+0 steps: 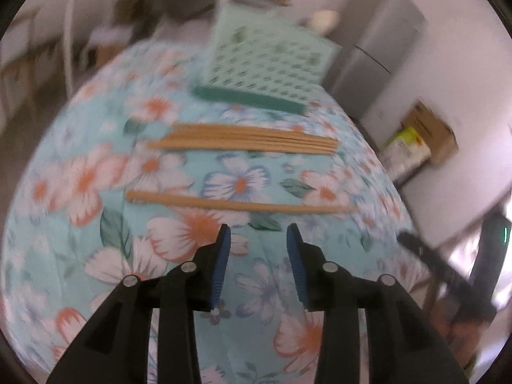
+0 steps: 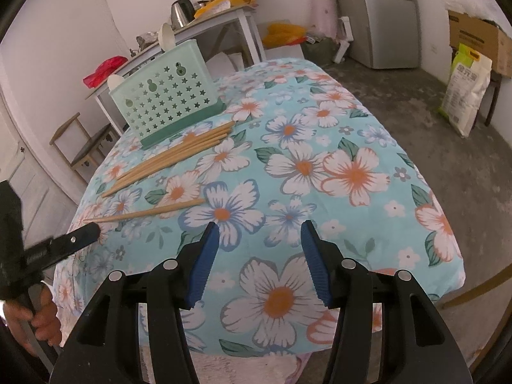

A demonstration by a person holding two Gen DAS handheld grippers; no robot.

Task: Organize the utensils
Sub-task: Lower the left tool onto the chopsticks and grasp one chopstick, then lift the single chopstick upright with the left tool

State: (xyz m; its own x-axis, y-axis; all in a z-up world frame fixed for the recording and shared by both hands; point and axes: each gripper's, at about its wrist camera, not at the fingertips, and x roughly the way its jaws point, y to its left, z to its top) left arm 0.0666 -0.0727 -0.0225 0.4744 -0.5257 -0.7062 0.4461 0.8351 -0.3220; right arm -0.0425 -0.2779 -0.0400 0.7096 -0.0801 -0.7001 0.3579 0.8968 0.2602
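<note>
we hold the left claw (image 1: 258, 233) and right claw (image 2: 260, 231) parted and empty over the floral counter (image 2: 320, 166); a lone chopstick (image 1: 236, 204) lies near the bundle (image 1: 246, 140) beside the green holder (image 1: 262, 60).

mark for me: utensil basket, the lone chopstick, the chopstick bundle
utensil basket (image 2: 166, 102), right wrist view, on its perforated front wall
lone chopstick (image 1: 236, 204), left wrist view, mid-length of the stick
chopstick bundle (image 1: 246, 140), left wrist view, middle of the bunch
</note>
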